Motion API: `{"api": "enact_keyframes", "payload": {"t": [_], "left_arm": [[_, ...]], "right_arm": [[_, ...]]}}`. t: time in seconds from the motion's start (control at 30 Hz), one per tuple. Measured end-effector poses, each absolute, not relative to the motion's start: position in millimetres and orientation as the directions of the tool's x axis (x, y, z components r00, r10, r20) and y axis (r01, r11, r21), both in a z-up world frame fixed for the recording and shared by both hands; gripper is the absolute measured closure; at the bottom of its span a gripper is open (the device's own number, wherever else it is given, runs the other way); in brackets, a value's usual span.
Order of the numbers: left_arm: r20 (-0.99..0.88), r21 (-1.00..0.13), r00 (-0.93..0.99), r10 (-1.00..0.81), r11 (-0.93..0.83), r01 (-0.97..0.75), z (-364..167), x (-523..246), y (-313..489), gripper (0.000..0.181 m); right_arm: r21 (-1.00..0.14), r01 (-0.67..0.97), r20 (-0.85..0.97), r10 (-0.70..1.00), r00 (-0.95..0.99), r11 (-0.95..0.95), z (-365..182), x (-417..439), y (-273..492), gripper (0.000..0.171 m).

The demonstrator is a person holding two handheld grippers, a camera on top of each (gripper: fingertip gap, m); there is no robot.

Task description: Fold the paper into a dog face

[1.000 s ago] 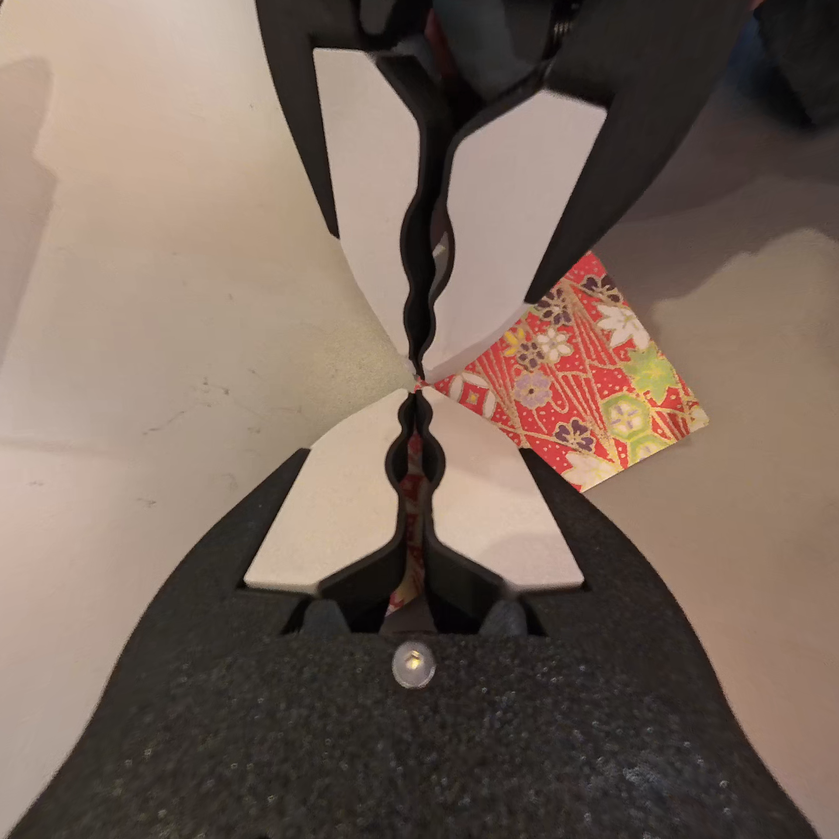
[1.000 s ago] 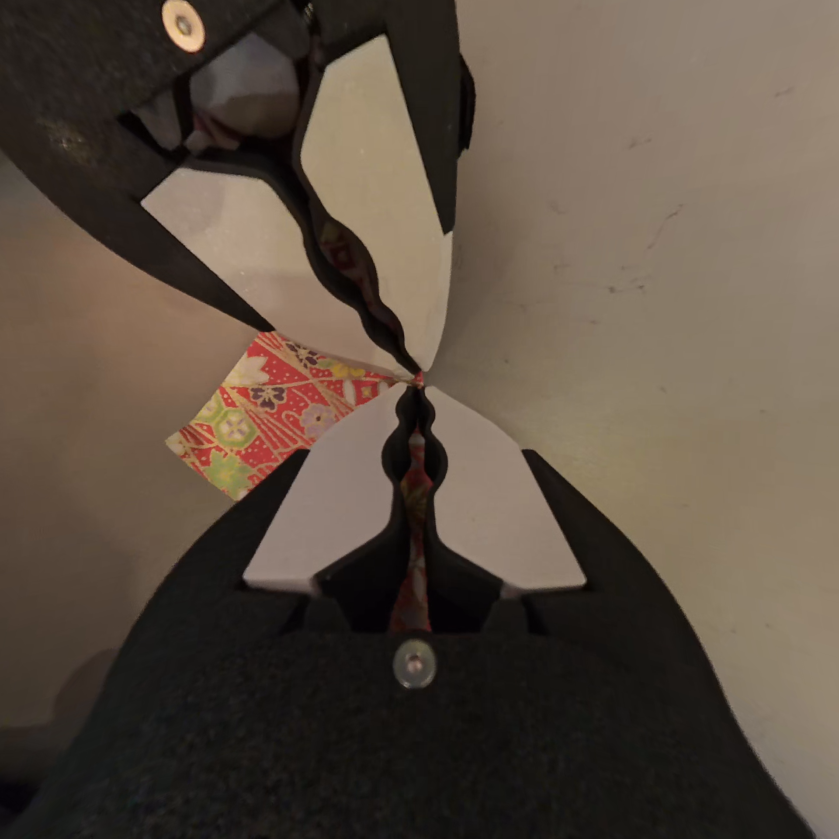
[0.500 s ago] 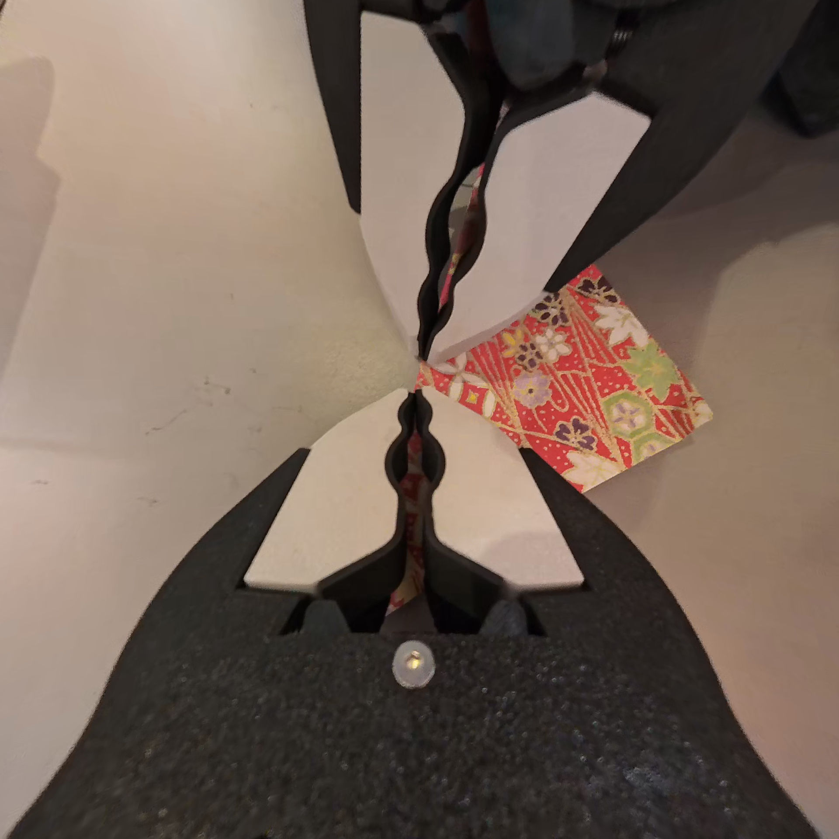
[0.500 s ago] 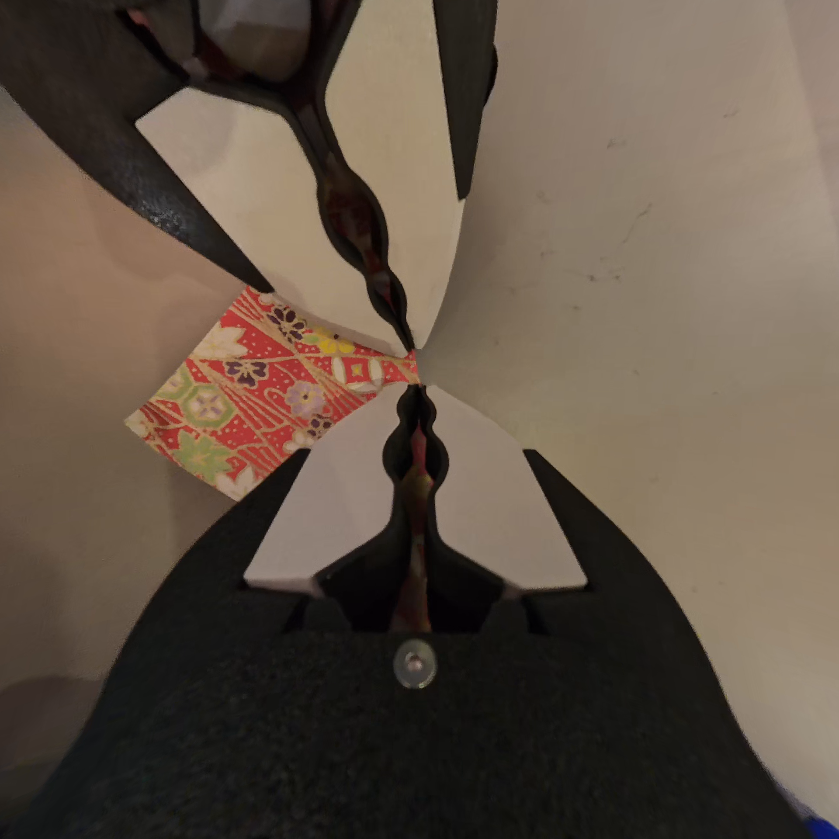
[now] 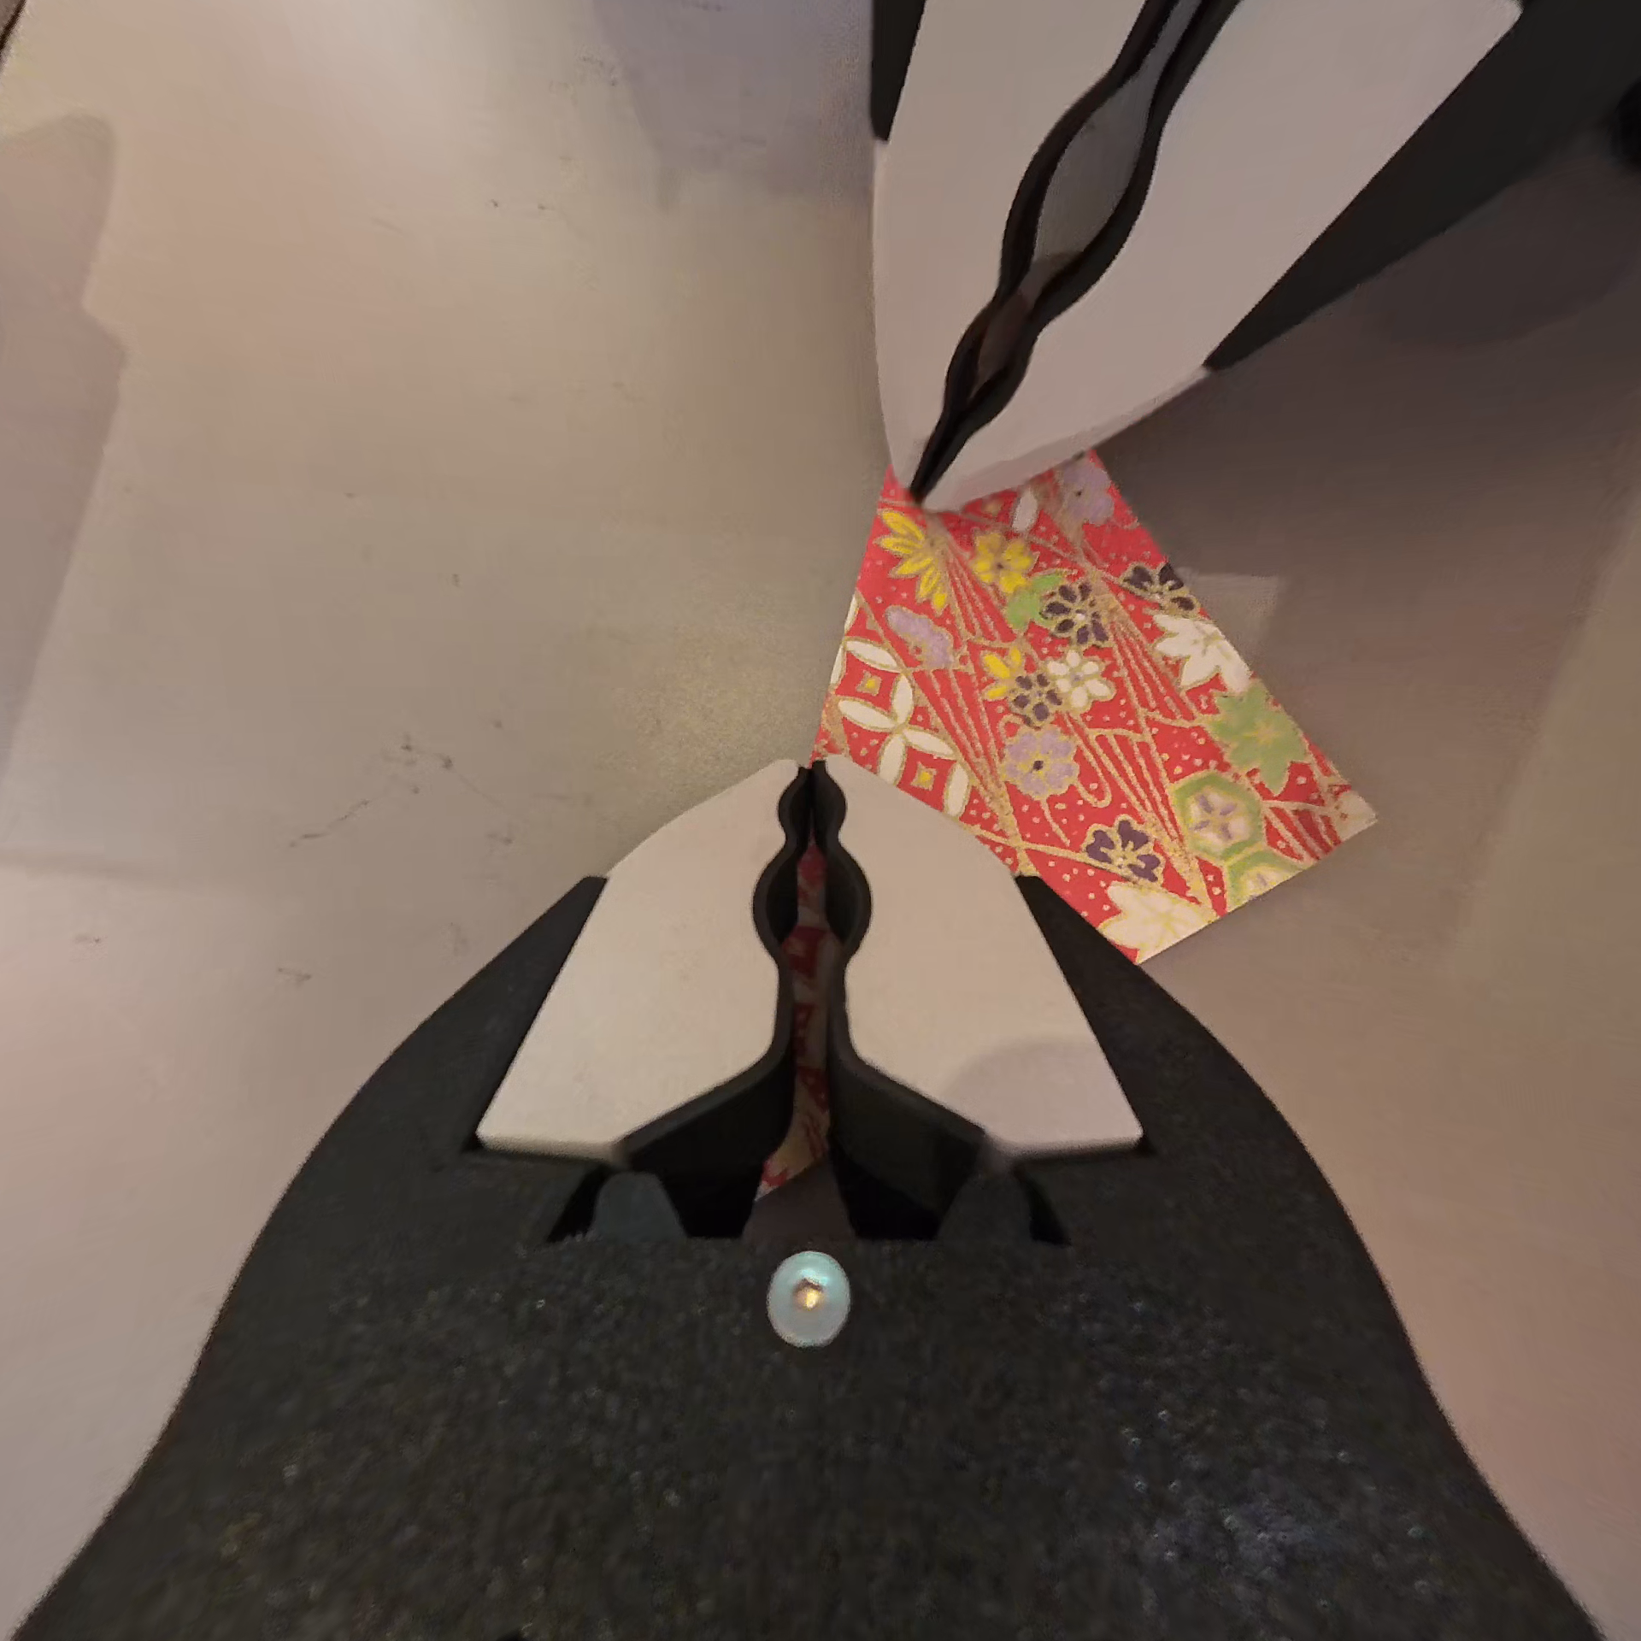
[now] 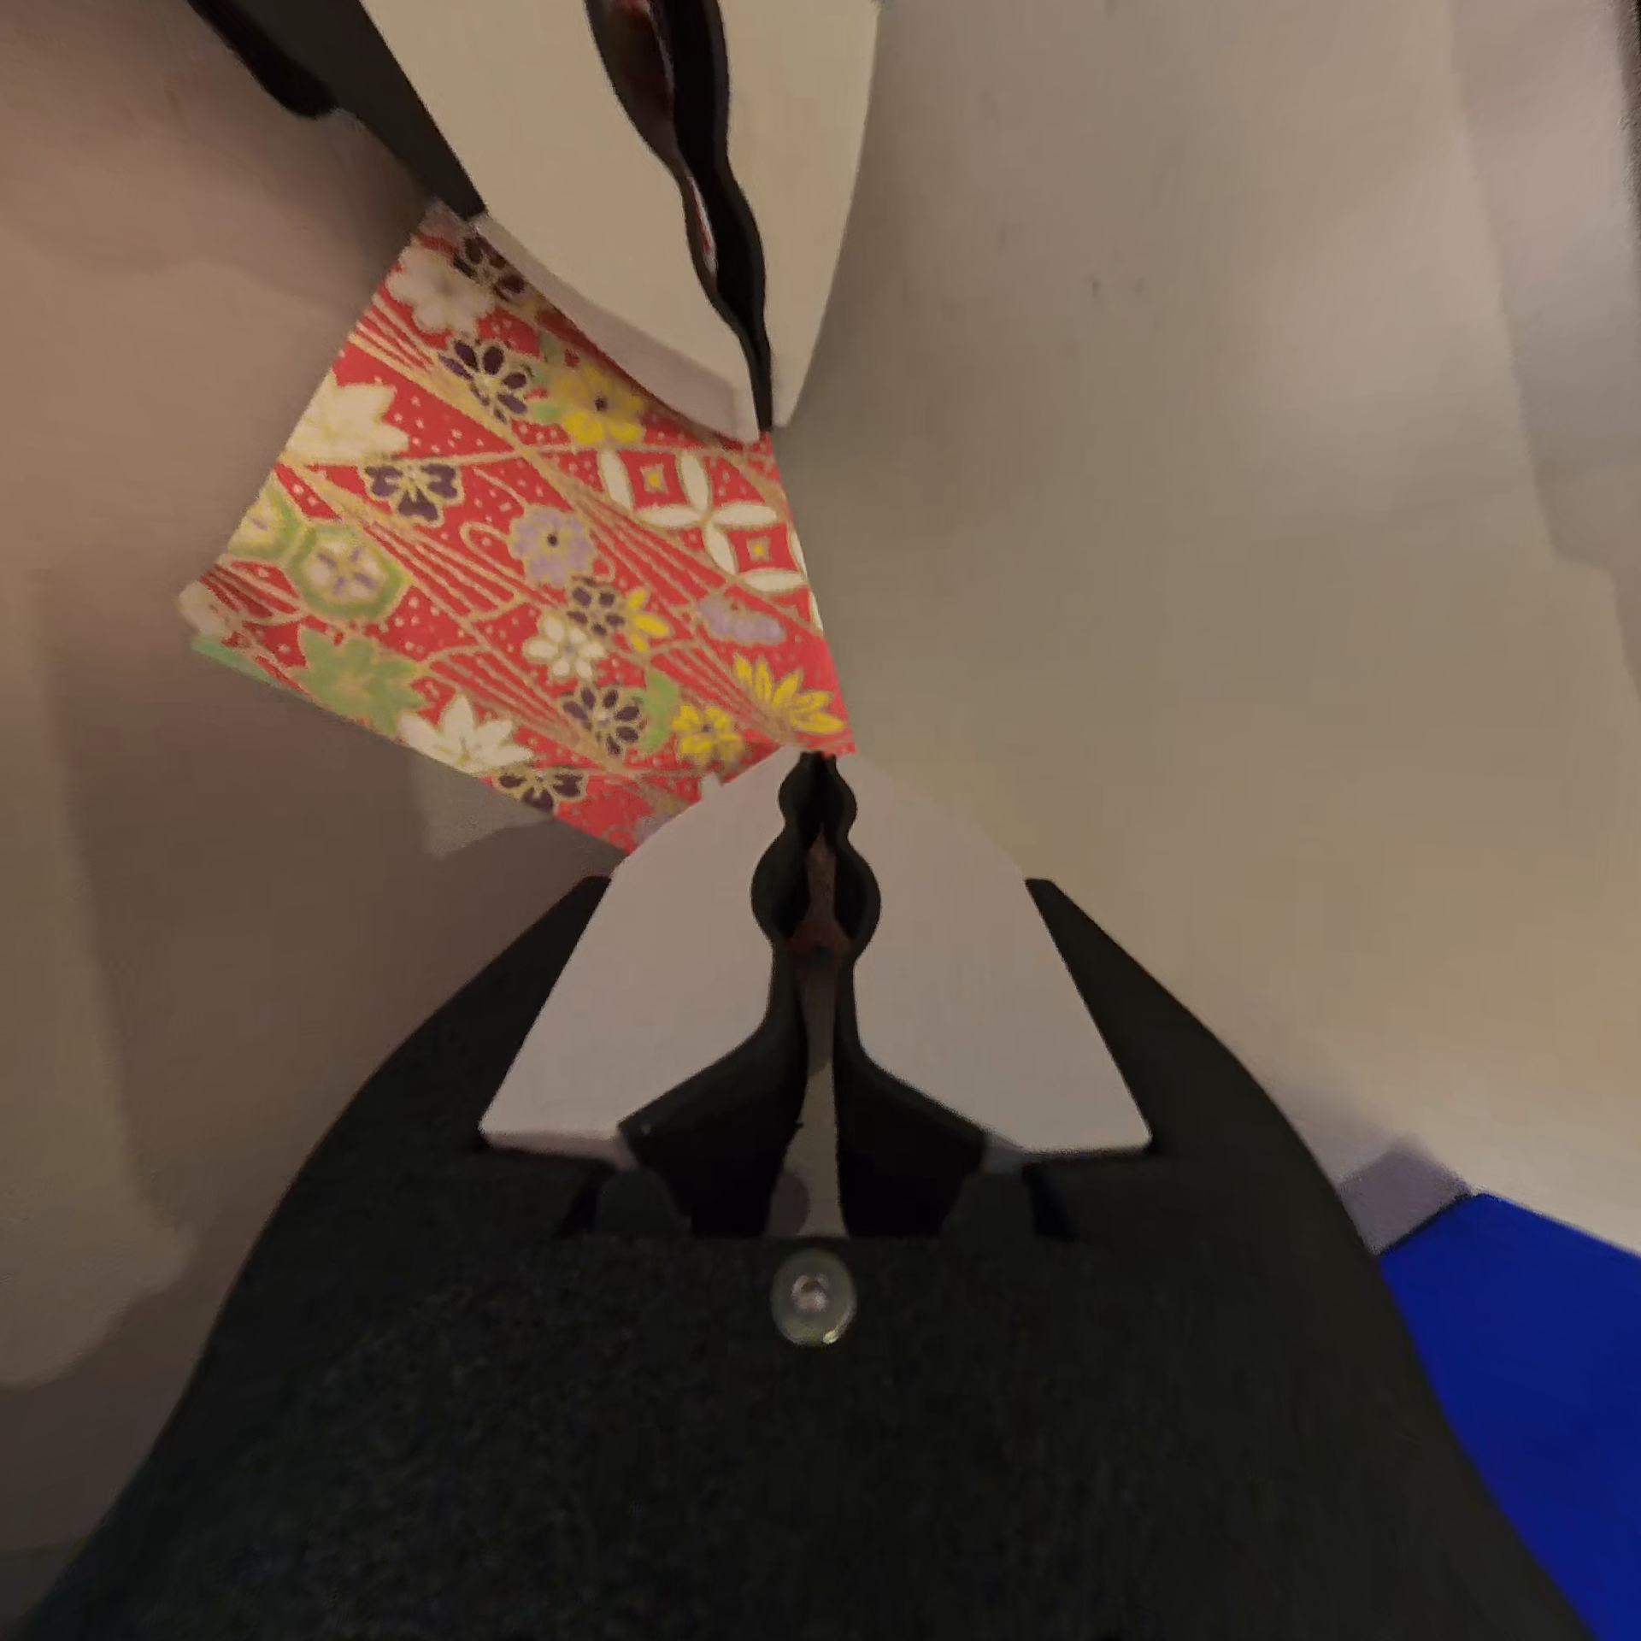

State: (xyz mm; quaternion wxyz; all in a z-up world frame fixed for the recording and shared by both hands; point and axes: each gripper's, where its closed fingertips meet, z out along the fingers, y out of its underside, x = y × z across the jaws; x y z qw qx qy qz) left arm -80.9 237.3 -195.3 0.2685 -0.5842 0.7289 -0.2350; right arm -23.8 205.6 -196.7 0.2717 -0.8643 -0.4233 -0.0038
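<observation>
A red paper [image 5: 1066,710] with a floral and gold pattern is held above the pale table between both grippers. My left gripper [image 5: 810,774] is shut on one corner of it, and a strip of paper shows between its fingers. My right gripper [image 6: 815,762] is shut on the neighbouring corner. The paper [image 6: 550,577] spreads to the left in the right wrist view. Each view shows the other gripper at the top: the right one [image 5: 919,493] and the left one [image 6: 762,417]. The edge between the two held corners is stretched out.
The pale table top [image 5: 400,533] lies below with faint scuff marks. A blue object [image 6: 1527,1350] shows at the lower right edge of the right wrist view. Shadows fall on the table at the left in both views. The left gripper's tips are roughly 7 centimetres from the right gripper's.
The two grippers have moved apart. Their tips were almost touching a second ago; now a stretch of the paper's edge shows between them and more of the paper is spread out.
</observation>
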Motion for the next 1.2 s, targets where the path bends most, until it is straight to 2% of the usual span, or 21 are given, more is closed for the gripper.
{"api": "enact_keyframes", "payload": {"t": [0.27,0.7,0.8,0.87,0.93,1.03,1.2], "left_arm": [[-0.131,-0.652,-0.172,-0.976,0.215,-0.727,-195,-81,238,0.181],[-0.142,-0.649,-0.167,-0.976,0.219,-0.728,-195,-81,238,0.181],[-0.145,-0.648,-0.164,-0.976,0.219,-0.729,-195,-81,238,0.181],[-0.145,-0.648,-0.164,-0.976,0.219,-0.729,-195,-81,238,0.181],[-0.142,-0.649,-0.162,-0.976,0.216,-0.729,-195,-81,238,0.181],[-0.133,-0.653,-0.158,-0.979,0.206,-0.729,-195,-81,238,0.181],[-0.157,-0.646,-0.151,-0.976,0.217,-0.732,-195,-81,238,0.181]], "right_arm": [[-0.489,0.608,0.206,0.595,0.777,-0.625,-197,1,197,0.171],[-0.455,0.484,0.24,0.42,0.875,-0.748,-196,35,183,0.171],[-0.547,0.441,0.265,0.353,0.897,-0.712,-170,35,189,0.171],[-0.638,0.429,0.228,0.376,0.898,-0.639,-148,15,198,0.171],[-0.69,0.424,0.117,0.487,0.866,-0.587,-147,-28,205,0.171],[-0.629,0.479,0.102,0.545,0.832,-0.612,-176,-53,218,0.171],[-0.605,0.496,0.113,0.549,0.828,-0.623,-197,-56,226,0.171]]}}
